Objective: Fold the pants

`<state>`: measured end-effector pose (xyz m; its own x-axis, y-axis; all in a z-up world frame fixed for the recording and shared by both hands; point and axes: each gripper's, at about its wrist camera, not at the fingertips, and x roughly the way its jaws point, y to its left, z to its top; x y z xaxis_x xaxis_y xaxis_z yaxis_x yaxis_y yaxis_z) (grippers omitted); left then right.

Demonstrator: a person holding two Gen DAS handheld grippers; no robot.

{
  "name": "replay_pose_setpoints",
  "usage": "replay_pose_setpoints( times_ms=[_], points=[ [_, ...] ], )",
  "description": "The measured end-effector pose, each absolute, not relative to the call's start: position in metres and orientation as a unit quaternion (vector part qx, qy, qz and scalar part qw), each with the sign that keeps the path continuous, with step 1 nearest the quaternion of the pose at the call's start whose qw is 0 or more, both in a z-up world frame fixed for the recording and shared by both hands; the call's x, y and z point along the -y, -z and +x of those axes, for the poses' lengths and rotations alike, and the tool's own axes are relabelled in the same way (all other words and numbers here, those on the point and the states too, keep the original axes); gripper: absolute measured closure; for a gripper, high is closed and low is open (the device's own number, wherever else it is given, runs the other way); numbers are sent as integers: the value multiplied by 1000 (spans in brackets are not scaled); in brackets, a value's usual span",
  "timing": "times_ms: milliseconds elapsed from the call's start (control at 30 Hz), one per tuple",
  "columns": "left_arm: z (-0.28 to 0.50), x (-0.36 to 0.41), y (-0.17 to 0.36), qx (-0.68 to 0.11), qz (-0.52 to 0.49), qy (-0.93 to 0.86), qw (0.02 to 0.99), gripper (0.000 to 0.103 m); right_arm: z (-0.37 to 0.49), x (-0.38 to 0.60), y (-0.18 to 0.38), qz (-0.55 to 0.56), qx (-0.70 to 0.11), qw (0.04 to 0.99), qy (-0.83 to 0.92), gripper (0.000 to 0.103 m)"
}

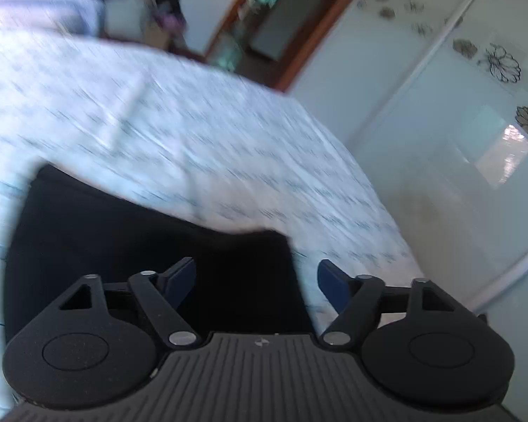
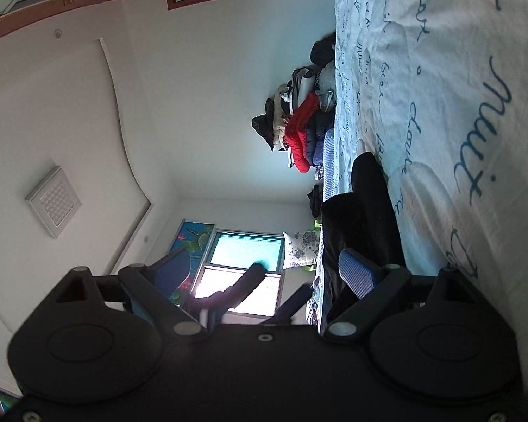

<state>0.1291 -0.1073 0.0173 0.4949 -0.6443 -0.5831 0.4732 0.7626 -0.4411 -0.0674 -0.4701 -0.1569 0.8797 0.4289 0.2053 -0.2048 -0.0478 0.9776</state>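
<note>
Left gripper, jaws spread and empty, hovered just above the near black fabric pants on the script-printed bed; right gripper also spread.

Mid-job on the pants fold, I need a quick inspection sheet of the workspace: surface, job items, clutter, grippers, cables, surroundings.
Surface: bed sheet, white with blue script, lightly creased.
Job's things: black pants lying on the sheet, under the left gripper; fold state unclear.
Clutter: pile of clothes at the far end of the bed; patterned pillow near the window.
Grippers: left gripper open, nothing between its pads; right gripper open beside the pants, gripping nothing.
Cables: nothing seen.
Surroundings: flower-patterned wardrobe doors, window, ceiling light.
</note>
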Motion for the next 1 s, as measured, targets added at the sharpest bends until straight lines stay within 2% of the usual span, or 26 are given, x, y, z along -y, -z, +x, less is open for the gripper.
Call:
replay_pose_setpoints(
  times_ms=[67, 100, 233, 400, 667, 733, 767, 800, 1000],
  points=[
    [122, 80, -20, -367, -111, 294, 876, 6, -61, 470, 138, 663, -123, 703, -225, 6],
    [119, 67, -20, -367, -112, 277, 881, 5, -55, 469, 127, 642, -145, 720, -221, 3],
    [110, 46, -12, -365, -71, 209, 904, 5, -15, 461, 79, 520, -266, 793, -174, 2],
    [108, 47, 4, -359, -9, 177, 916, 5, 36, 440, 76, 456, -378, 787, -172, 2],
    [114, 37, 33, -398, 3, 169, 901, 6, 48, 420, 74, 435, -407, 783, -179, 3],
    [114, 34, 34, -399, 0, 169, 901, 5, 46, 411, 72, 393, -399, 811, -172, 33],
    [114, 33, 35, -400, -1, 169, 901, 5, 45, 407, 74, 373, -408, 819, -157, 74],
    [115, 32, 35, -400, -3, 169, 901, 5, 45, 407, 75, 370, -407, 821, -153, 83],
    [116, 31, 39, -405, -4, 169, 899, 3, 39, 412, 60, 351, -387, 837, -165, 85]
  ],
)
